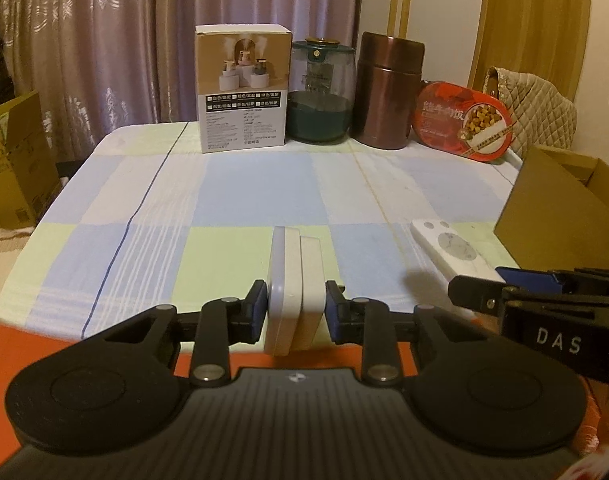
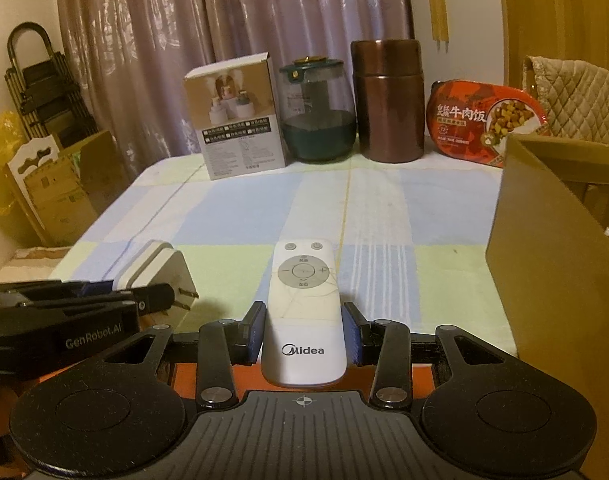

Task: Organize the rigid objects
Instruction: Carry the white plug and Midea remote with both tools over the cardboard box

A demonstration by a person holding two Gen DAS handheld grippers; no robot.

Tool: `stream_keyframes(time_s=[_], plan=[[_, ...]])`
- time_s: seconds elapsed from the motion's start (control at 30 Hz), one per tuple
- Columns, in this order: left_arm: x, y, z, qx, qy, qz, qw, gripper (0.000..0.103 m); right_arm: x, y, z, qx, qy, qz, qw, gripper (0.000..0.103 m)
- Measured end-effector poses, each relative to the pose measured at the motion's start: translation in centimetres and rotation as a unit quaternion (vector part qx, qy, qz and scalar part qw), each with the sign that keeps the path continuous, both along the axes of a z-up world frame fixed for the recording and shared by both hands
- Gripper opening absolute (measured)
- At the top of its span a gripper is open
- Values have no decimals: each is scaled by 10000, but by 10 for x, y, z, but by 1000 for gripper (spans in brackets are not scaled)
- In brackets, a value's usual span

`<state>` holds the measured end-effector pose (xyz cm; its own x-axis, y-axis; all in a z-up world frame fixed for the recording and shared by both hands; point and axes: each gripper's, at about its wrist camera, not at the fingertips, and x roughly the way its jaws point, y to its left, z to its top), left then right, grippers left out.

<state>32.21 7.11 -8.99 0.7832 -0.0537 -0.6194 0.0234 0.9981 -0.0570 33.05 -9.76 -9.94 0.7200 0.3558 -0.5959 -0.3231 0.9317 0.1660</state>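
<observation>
The white plug adapter (image 1: 294,290) sat clamped edge-up between the blue pads of the left gripper (image 1: 295,308), held just above the near part of the table; from the other side its two metal prongs stuck out toward the right. The white Midea remote (image 2: 303,312) was pinched at its lower half by the right gripper (image 2: 303,334), its buttons facing up and its top end pointing toward the far side of the table. Both claws were clenched on what they carried, with the pads pressed against the sides. The two grippers hung side by side, the remote to the right of the adapter.

Under them lay a checked tablecloth (image 1: 232,196) in pale blue, green and white. An open cardboard box (image 2: 552,220) stood at the right edge of the table, close to the remote. Along the far edge stood a row: a printed carton (image 1: 243,88) at the left, then a glass jar (image 1: 320,92) with a dark green base and lid, then a brown metal canister (image 1: 388,92), and last a red meal tray (image 1: 464,124) propped up on its edge. Behind the row hung a mauve curtain (image 1: 144,40). A quilted cushion (image 1: 540,112) rested on a chair at the far right, and cardboard boxes (image 1: 12,160) were stacked on the floor at the left.
</observation>
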Motion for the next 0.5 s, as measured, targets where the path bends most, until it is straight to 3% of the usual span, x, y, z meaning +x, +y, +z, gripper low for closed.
stream_keyframes(time_s=[0.5], plan=[[-101,-25,31,-190,110,212,9995,25,-87,-29,34,-94,-138,126,9998,37]])
